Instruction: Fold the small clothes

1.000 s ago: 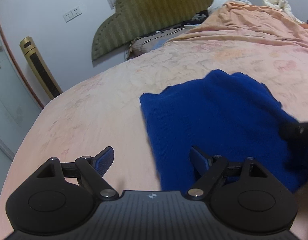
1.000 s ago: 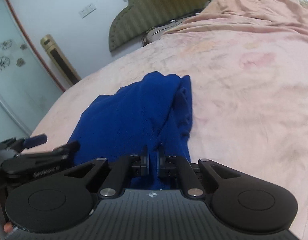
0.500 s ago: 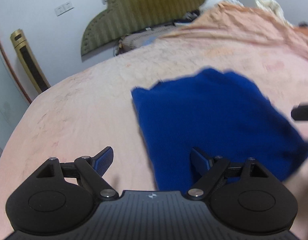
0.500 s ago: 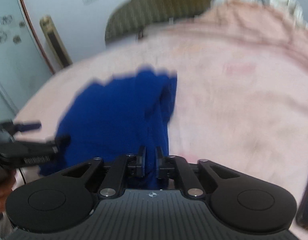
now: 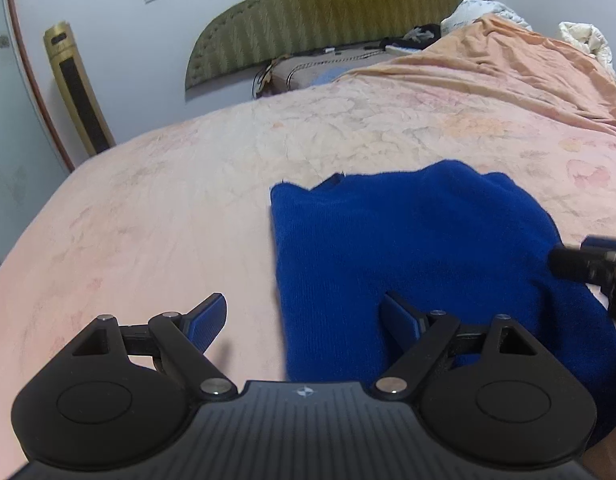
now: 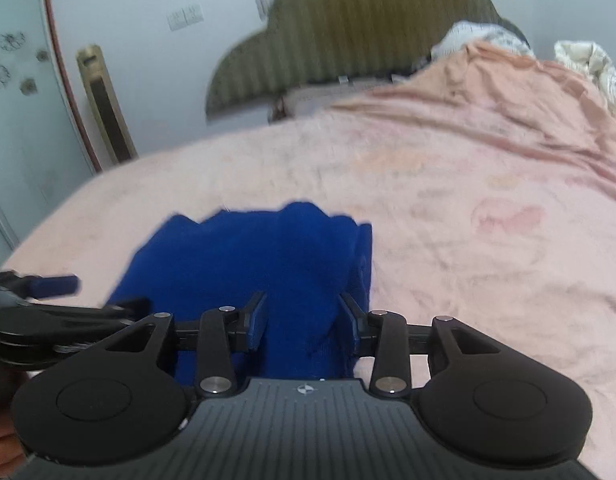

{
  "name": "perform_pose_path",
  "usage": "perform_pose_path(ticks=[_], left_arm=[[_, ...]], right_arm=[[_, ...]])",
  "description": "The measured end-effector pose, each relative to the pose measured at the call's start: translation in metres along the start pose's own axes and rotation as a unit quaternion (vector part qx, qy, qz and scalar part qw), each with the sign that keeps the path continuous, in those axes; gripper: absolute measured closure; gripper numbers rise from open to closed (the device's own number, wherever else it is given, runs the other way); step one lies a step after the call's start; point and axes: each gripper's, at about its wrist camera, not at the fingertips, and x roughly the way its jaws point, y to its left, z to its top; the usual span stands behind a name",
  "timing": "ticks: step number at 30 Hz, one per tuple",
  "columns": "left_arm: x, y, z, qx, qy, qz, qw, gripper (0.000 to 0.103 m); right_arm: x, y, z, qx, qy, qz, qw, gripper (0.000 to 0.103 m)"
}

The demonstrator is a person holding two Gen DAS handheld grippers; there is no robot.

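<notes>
Your right gripper (image 6: 302,318) hangs low over the near part of the blue garment (image 6: 260,264), its jaws opening, the knit lying under the gap with neither pad pressing it. Your left gripper (image 5: 304,322) stands wide apart, the garment's left edge running between its fingers, one pad over bare pink bedspread (image 5: 156,216), the other over the cloth. The garment lies folded on the bed. Beyond it rises the olive headboard (image 5: 331,12).
</notes>
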Motion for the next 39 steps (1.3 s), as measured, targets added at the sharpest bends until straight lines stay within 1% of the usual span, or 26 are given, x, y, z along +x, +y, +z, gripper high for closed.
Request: perform_pose_path(ticks=[2,3,5,7,8,10,13,19,21,23,27,29,31,33,34,35,36,37,38,39], left_arm=[[-0.003,0.001,0.0,-0.006,0.0,-0.002,1.0,0.018],[-0.005,0.001,0.0,-0.007,-0.002,-0.004,1.0,0.018],[-0.007,0.002,-0.001,-0.007,-0.002,-0.001,1.0,0.017],[-0.008,0.004,-0.001,-0.01,0.002,0.0,1.0,0.018],[-0.008,0.005,-0.001,-0.013,0.004,-0.001,0.9999,0.018],[-0.009,0.005,-0.002,-0.018,0.007,-0.003,0.9998,0.018],[-0.012,0.006,-0.004,-0.021,0.009,-0.002,0.9997,0.018],[-0.014,0.01,-0.009,-0.029,0.011,-0.009,0.9995,0.017],[-0.014,0.015,-0.013,-0.035,0.01,-0.016,0.9992,0.014],[-0.015,0.024,-0.02,-0.045,0.011,-0.035,0.9983,0.013],[-0.014,0.051,-0.042,-0.08,0.019,-0.108,0.9907,0.012],[-0.009,0.062,-0.053,-0.102,0.028,-0.143,0.984,0.012],[-0.003,0.07,-0.06,-0.131,0.04,-0.176,0.9748,0.011],[-0.002,0.072,-0.06,-0.141,0.036,-0.193,0.9702,0.01],[-0.001,0.071,-0.059,-0.14,0.039,-0.212,0.9664,0.01],[0.0,0.069,-0.058,-0.138,0.041,-0.235,0.9613,0.01],[0.0,0.065,-0.057,-0.138,0.042,-0.249,0.9576,0.01],[0.0,0.061,-0.057,-0.136,0.043,-0.261,0.9548,0.011],[-0.001,0.057,-0.057,-0.131,0.044,-0.275,0.9515,0.015],[-0.002,0.053,-0.058,-0.127,0.041,-0.281,0.9505,0.032]], right_arm=[[0.012,-0.004,-0.008,-0.004,0.035,-0.017,0.999,0.058],[0.013,-0.008,-0.012,0.007,0.042,-0.023,0.999,0.056],[-0.002,-0.015,-0.014,0.04,0.029,-0.012,0.999,0.053],[-0.01,-0.016,-0.017,0.043,0.018,-0.007,0.999,0.052],[-0.013,-0.016,-0.019,0.038,0.021,-0.009,0.999,0.048],[-0.014,-0.018,-0.024,0.038,0.03,-0.007,0.999,0.048],[-0.015,-0.024,-0.032,0.057,0.047,0.015,0.997,0.047],[-0.015,-0.03,-0.04,0.071,0.052,0.043,0.995,0.042],[-0.016,-0.031,-0.041,0.069,0.055,0.052,0.995,0.041],[-0.017,-0.032,-0.043,0.065,0.06,0.071,0.994,0.041],[-0.021,-0.037,-0.047,0.053,0.071,0.116,0.989,0.04],[-0.019,-0.041,-0.046,0.063,0.074,0.138,0.986,0.041],[-0.015,-0.042,-0.044,0.075,0.073,0.158,0.982,0.041],[-0.007,-0.042,-0.043,0.091,0.067,0.17,0.979,0.042],[-0.003,-0.043,-0.042,0.103,0.063,0.174,0.977,0.044],[0.001,-0.043,-0.041,0.112,0.06,0.177,0.976,0.049],[0.005,-0.043,-0.04,0.118,0.06,0.178,0.975,0.056],[0.008,-0.042,-0.04,0.123,0.061,0.175,0.975,0.061],[0.01,-0.041,-0.04,0.126,0.061,0.172,0.975,0.069],[0.011,-0.04,-0.04,0.128,0.06,0.17,0.975,0.072]])
